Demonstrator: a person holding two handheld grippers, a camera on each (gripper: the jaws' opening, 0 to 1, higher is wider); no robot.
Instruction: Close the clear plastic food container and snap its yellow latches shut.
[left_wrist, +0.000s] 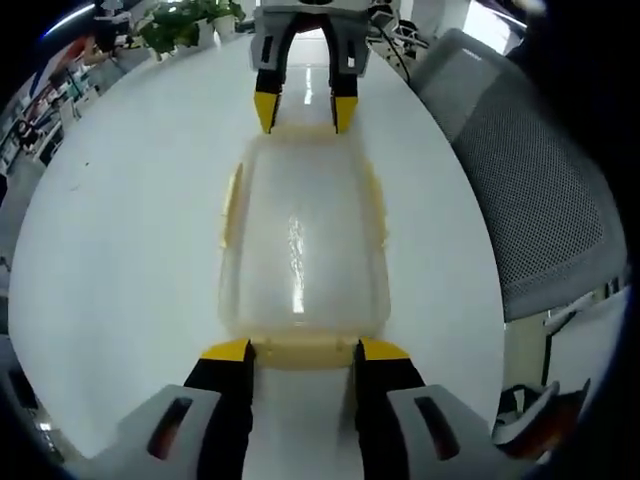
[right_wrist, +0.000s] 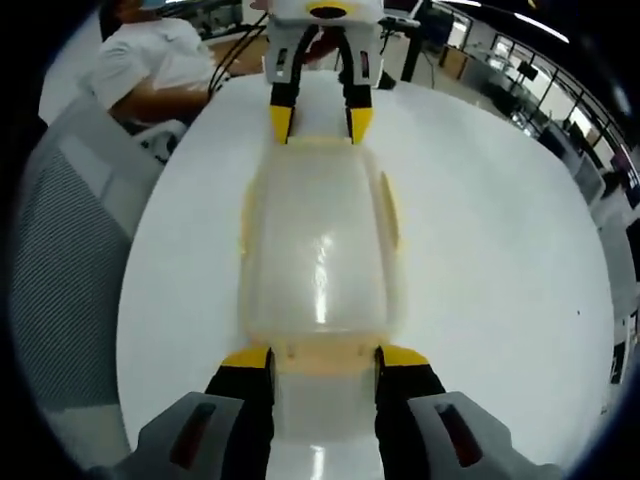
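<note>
Clear plastic food container (left_wrist: 303, 255), rectangular with rounded corners and a pale yellow rim, lies on a broad white table (left_wrist: 120, 250) with its lid resting on top. It sits lengthwise between two grippers that face each other across it. A grey mesh office chair (left_wrist: 540, 190) stands beside the table, and a person in a white shirt (right_wrist: 150, 70) sits at the far edge. Yellow latches (left_wrist: 231, 205) run along the long sides and appear to stand slightly out, not yet snapped, though this is hard to judge. The left gripper (left_wrist: 300, 352), black with yellow tips, is spread with its jaws straddling the end latch (left_wrist: 303, 350) nearest it, gripping nothing. The right gripper (right_wrist: 323, 358) is likewise parted around the opposite end latch (right_wrist: 325, 352), holding nothing. Pressing one end harder than the other could slide the light container across the smooth table, or tip the lid askew so a latch misses its catch.
</note>
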